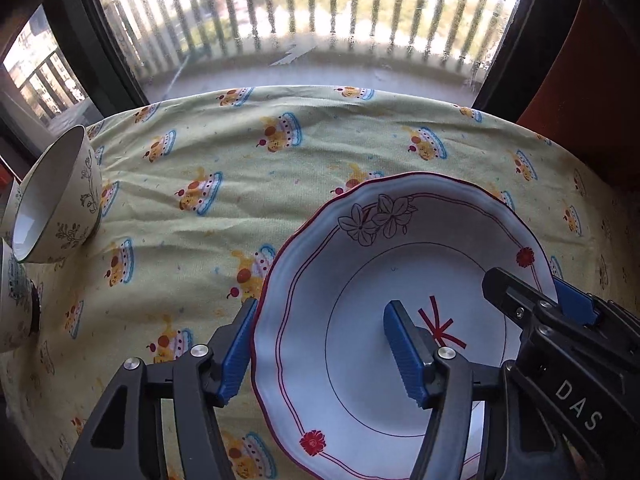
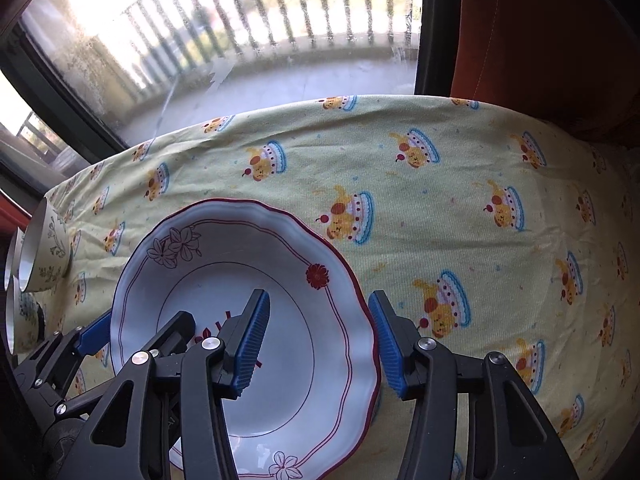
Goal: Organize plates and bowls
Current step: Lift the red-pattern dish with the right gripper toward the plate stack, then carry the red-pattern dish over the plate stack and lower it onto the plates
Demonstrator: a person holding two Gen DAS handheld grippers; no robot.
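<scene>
A white scalloped plate point(image 1: 360, 320) with a red rim line and flower prints lies on a yellow cartoon-print tablecloth point(image 1: 224, 148), near the table edge closest to the person, as two hand-held grippers straddle opposite sides of it. The left gripper point(image 1: 320, 344) stands with one blue pad just outside the plate's left rim and the other over the plate's well; the right gripper point(image 2: 318, 344) mirrors it across the plate, one pad over the well and one just outside the right rim. Both sets of jaws are partly spread with the rim between them, and no pad can be seen pressing on the rim, so the plate appears not yet gripped. Well to the left of the plate, at the table's left edge, a floral-print bowl point(image 1: 60, 196) sits with more bowls point(image 1: 14, 300) close beside it, partly out of view. Beyond the plate, a dusty window point(image 1: 300, 20) looks onto a balcony railing. The step in hand appears to be a two-handed pickup of the plate. The next move likely calls for both grippers to close evenly on the thin, sloping rim, then lift level, since an uneven pinch could tip or slide the plate.
</scene>
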